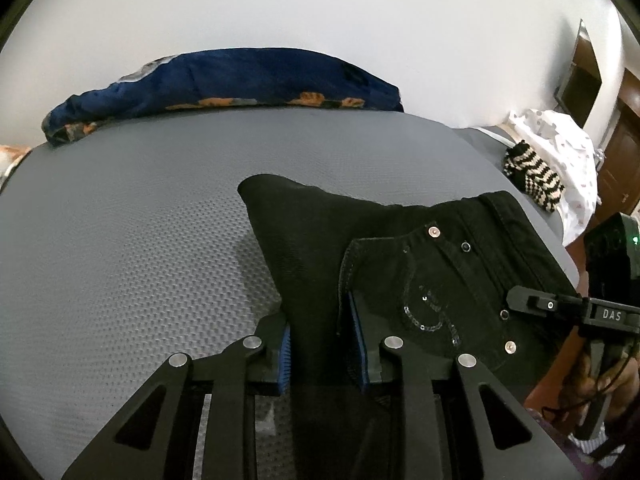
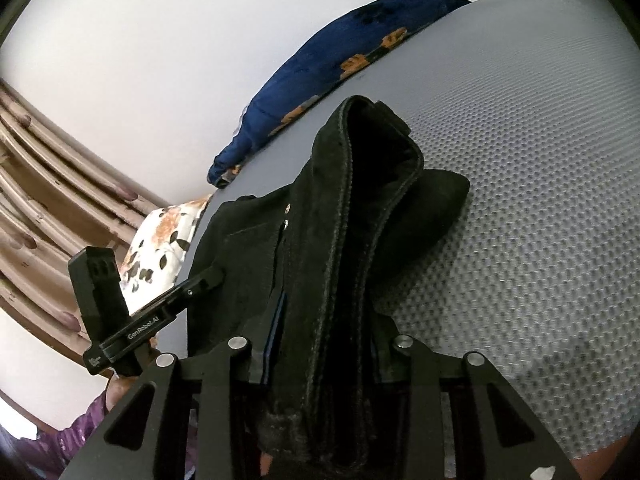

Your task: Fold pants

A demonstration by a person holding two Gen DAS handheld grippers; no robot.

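**Rig appearance: matte black linkage grippers, blue pads**

Left matte black two-finger gripper [image 1: 322, 354]: flat angular link arms with triangular cutouts, four round silver pivot pins [image 1: 253, 342], ribbed blue finger pads [image 1: 285, 360]. Right matte black two-finger gripper [image 2: 320, 364]: same link arms, same silver pins, blue pad edge [image 2: 276, 332] barely visible. From the right wrist view, the left unit's side rail carries white "GenRobot.AI" lettering [image 2: 143, 328]; from the left wrist view, white "DAS" lettering [image 1: 611, 314] and a thin black cable [image 1: 600, 392]. Purple patterned sleeve [image 2: 76, 428] at bottom left.
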